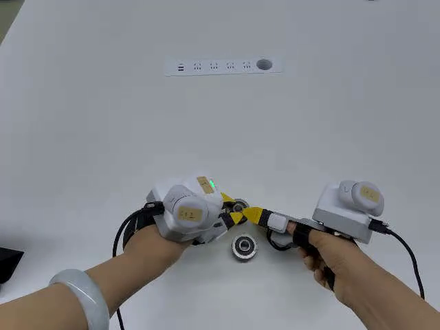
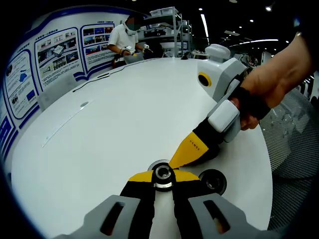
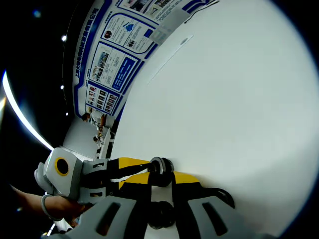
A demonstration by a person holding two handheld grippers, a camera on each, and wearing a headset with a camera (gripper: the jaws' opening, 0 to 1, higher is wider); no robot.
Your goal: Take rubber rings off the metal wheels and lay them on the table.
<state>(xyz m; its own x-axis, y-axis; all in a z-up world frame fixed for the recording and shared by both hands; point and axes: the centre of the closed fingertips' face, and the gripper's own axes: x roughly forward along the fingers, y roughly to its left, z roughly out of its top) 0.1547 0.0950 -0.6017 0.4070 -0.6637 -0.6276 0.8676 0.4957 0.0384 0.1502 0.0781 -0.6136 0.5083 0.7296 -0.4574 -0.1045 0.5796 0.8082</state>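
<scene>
Left gripper (image 1: 232, 208) and right gripper (image 1: 251, 214) both pinch one metal wheel (image 2: 163, 173), bore upward. Second wheel (image 1: 244, 247) lies flat on the worktop (image 1: 220, 137), just beside their tips.

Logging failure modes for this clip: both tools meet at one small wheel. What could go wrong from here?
1. The left tool pinches the small wheel with only its narrow yellow tips, so a pull by the right tool may twist it loose.
2. The second wheel lies on the table close beside both tools. A stray move could knock it and send it rolling.
</scene>
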